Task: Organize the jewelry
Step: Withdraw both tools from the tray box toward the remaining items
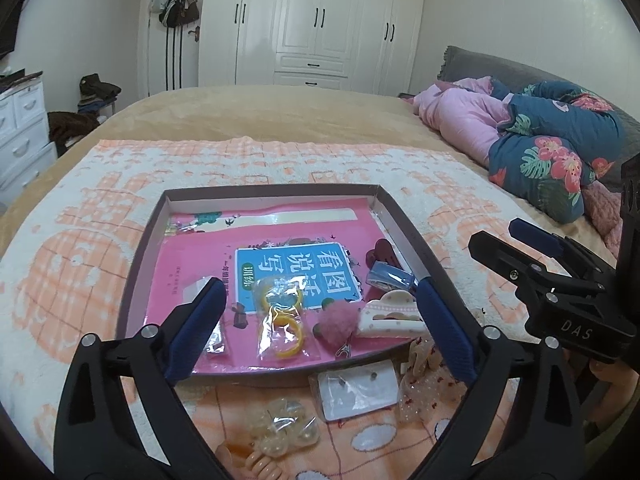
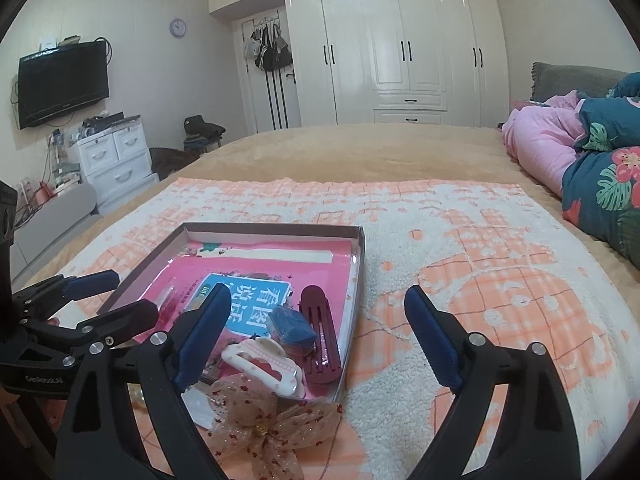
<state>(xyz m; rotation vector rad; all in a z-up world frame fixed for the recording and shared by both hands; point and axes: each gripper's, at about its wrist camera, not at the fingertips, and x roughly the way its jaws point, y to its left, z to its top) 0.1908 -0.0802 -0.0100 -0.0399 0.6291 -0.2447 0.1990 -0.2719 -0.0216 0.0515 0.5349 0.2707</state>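
Two tools are being held wide open over the bed, and nothing is being gripped by either. The left tool (image 1: 320, 312) is being pointed down at the near half of the tray (image 1: 404, 236), where a bagged set of yellow rings (image 1: 280, 320), a pink pompom (image 1: 334, 322) and a white claw clip (image 1: 390, 314) are lying just ahead of its tips. The right tool (image 2: 316, 336) is being held beside it, with its left finger over the tray's near corner and its right finger over the blanket (image 2: 480, 248).

Several pieces are being left outside the tray. A sheer bow (image 2: 264, 428) is lying just below and between the right tool's fingers, its long axis running across the tool's line. A clear earring packet (image 1: 356, 394) and a cluster of pale beads (image 1: 284, 428) are lying under the left tool, nearer than the tray.

The bow is being judged nearer to the right tool, so a short drop and a slight roll would probably be needed there.
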